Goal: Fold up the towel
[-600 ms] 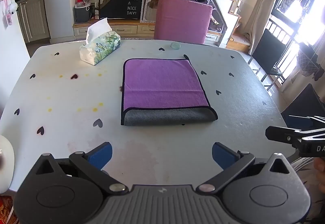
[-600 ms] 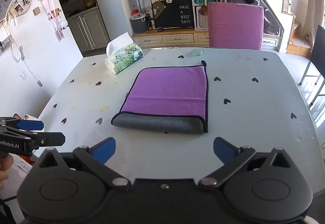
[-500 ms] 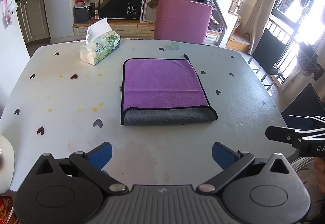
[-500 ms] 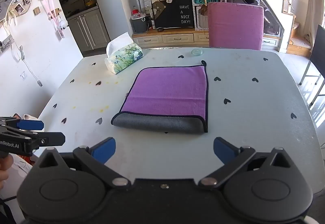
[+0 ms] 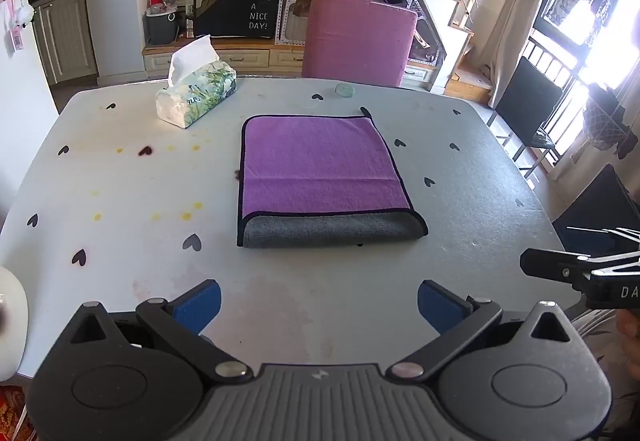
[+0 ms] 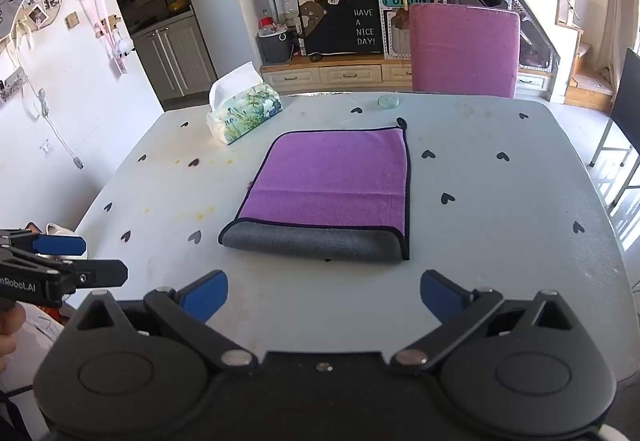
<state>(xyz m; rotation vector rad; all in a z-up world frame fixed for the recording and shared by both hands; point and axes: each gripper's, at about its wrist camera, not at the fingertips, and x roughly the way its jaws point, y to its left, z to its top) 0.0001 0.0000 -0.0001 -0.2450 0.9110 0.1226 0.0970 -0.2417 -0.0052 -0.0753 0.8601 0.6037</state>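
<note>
Towel [image 5: 324, 169] folded on table [image 5: 120, 181]; L claw [image 5: 319, 301] & R claw [image 6: 324, 295] wide open, empty.

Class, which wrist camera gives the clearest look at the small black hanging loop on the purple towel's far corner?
The right wrist view: the loop stands clear above the towel corner, against the pale table. The left wrist view also shows it, smaller and more slanted.
</note>
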